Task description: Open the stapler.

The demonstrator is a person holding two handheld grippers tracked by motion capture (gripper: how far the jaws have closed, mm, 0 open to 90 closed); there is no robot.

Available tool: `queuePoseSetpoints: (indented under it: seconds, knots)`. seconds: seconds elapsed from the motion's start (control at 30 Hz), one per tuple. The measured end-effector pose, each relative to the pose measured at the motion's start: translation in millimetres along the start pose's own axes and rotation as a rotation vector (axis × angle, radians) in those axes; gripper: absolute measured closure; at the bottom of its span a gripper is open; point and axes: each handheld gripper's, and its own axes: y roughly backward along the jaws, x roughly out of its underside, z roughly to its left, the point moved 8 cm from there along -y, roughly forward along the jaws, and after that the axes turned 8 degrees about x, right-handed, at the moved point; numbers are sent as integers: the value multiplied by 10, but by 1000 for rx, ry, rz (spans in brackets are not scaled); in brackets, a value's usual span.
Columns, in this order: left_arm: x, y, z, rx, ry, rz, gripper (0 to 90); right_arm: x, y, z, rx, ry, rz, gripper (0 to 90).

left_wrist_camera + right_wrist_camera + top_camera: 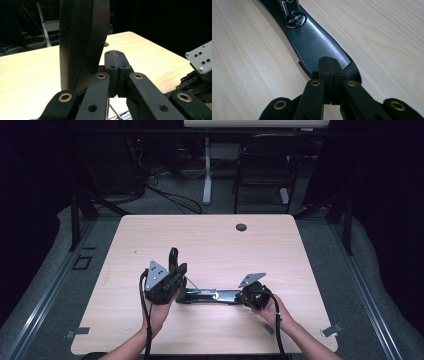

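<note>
Here, on the wooden table [210, 240], a black hinged tool [207, 295] is seen between the two grippers. At left, the left gripper [170, 279] is held beside the tool's upright arm [82, 42], its jaws pressed together with nothing visible between them. At right, the right gripper [248, 296] is set at the flat arm's [312, 42] end, jaws likewise together.
</note>
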Motion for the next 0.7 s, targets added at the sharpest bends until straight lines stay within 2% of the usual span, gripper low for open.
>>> queuePoseSetpoints:
  seconds: [0.13,0.27,0.47,0.7]
  knots:
    - [0,2,2,5,-1,4,900,-1,1,8,6,-5,-1,900]
    - [15,41,33,4,-21,13,900,4,3,5,8,-4,-4,900]
    - [37,81,81,10,-14,17,900,0,0,6,4,-1,-3,900]
    - [37,92,93,-6,-5,17,900,1,2,5,6,-5,-1,900]
